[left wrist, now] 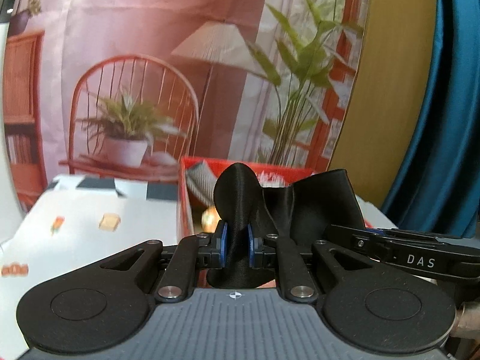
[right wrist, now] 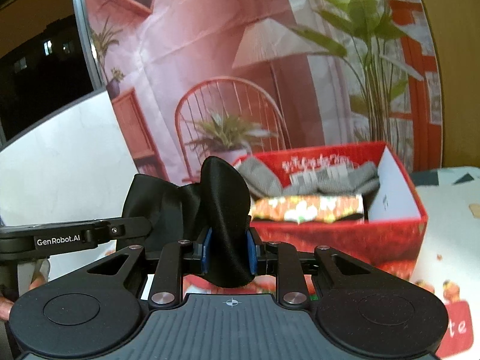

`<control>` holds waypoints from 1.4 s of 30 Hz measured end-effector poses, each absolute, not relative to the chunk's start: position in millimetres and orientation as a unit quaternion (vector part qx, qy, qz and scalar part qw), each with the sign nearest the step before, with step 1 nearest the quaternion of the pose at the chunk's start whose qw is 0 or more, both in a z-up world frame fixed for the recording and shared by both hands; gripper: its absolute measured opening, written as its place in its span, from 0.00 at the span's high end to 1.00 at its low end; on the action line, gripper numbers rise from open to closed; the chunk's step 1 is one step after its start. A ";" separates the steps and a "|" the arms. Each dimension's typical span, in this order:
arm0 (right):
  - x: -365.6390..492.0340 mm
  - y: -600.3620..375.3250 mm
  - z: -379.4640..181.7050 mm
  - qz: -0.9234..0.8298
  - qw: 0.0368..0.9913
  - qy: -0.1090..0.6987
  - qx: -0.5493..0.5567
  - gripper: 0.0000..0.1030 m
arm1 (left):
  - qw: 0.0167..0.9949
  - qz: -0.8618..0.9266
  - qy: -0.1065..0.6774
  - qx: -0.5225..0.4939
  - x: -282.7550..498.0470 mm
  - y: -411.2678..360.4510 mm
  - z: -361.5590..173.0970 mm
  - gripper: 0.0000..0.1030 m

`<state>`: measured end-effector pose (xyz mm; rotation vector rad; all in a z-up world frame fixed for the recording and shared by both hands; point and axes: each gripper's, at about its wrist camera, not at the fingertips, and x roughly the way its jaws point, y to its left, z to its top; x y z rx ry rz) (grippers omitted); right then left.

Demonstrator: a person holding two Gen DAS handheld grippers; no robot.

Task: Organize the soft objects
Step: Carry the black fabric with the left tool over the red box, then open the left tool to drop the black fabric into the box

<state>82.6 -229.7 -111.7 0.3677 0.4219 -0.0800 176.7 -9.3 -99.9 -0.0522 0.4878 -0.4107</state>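
Both grippers hold one black satin cloth [left wrist: 237, 210] between them, lifted above the table

Left gripper [left wrist: 236, 244]: jaws narrow, blue pads [left wrist: 221, 243] pinching a bunched fold of the cloth, which fans out above the pads and hangs a little below them. From there the fabric stretches to the right across the view, to the right gripper's finger, marked DAS, coming in from the right edge

Right gripper [right wrist: 228, 247]: jaws narrow too, blue pads clamped on another gathered end of the same cloth [right wrist: 223, 210]. The cloth runs left to the left gripper's finger, labelled GenRobot.AI, at the left edge of the right wrist view. Part of a hand [right wrist: 6, 303] shows at the lower left edge there

Red box [right wrist: 336, 240] sits open on the table just beyond the cloth, holding grey knitted items [right wrist: 330, 180] and a folded patterned piece in red, green and white [right wrist: 309, 208]. In the left wrist view the same red box [left wrist: 184, 204] is behind the cloth, mostly hidden

Table has a white printed tablecloth [left wrist: 90, 240] with small orange motifs. Backdrop [left wrist: 150, 60] behind is a printed room scene: chair, lamp, plants. Blue curtain [left wrist: 450, 120] at far right of the left view. Background is blurred
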 end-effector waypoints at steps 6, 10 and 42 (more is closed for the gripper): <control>107.9 -252.8 -80.8 -0.044 0.965 0.189 0.174 0.78 | 0.954 -0.207 0.214 -0.026 207.2 -25.3 -71.3 0.86; 128.3 -273.9 -68.3 -0.052 0.966 0.190 0.168 0.78 | 0.956 -0.206 0.210 -0.013 234.2 -40.5 -64.1 0.86; 185.8 -353.2 -169.9 -0.156 0.910 0.325 0.203 0.54 | 0.913 -0.193 0.353 0.073 332.1 -91.2 -158.5 0.52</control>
